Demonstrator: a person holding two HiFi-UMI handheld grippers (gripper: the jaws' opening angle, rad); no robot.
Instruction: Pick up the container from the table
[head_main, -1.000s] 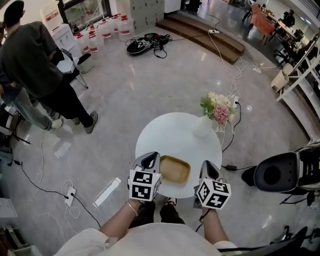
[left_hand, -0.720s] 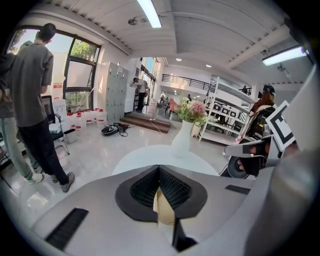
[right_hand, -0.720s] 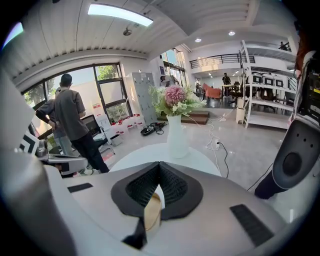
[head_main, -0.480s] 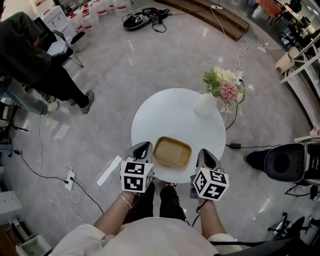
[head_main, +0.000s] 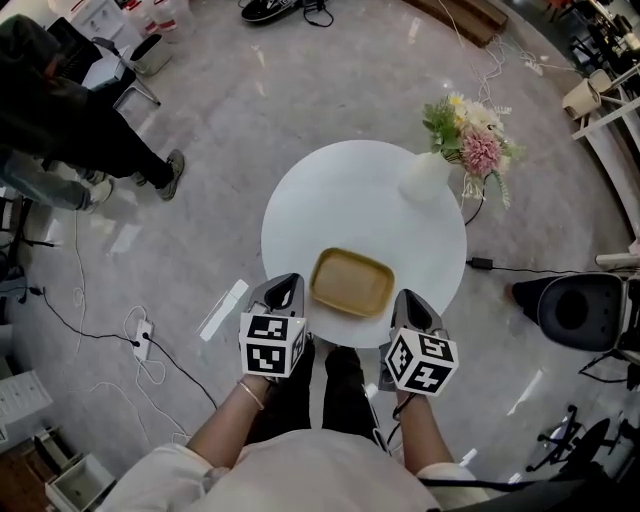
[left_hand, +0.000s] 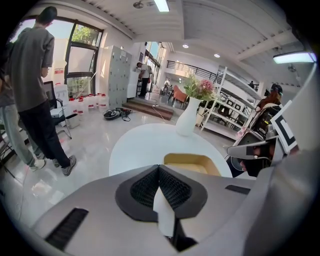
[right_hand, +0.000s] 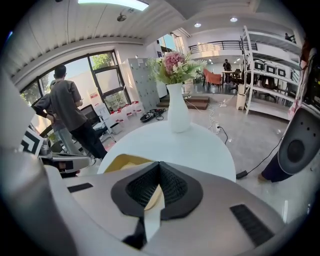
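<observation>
A shallow yellow container (head_main: 351, 282) lies near the front edge of the round white table (head_main: 335, 195). My left gripper (head_main: 284, 288) hangs just off the table's near edge, to the left of the container, its jaws shut and empty. The right gripper (head_main: 411, 300) sits at the container's right, over the table rim, also shut with nothing held. In the left gripper view the container (left_hand: 192, 161) shows just past the closed left gripper (left_hand: 159, 167). In the right gripper view the container (right_hand: 120, 162) lies left of the closed right gripper (right_hand: 160, 164).
A white vase with flowers (head_main: 428, 175) stands at the table's far right. A person in dark clothes (head_main: 60, 110) stands at the upper left. A black round chair (head_main: 575, 310) is on the right; a power strip (head_main: 140, 347) and cables lie on the floor at left.
Both grippers have sunk toward the table's near edge and now flank the container more closely. Their jaws stayed shut. The table and container sit lower and nearer in the head view.
</observation>
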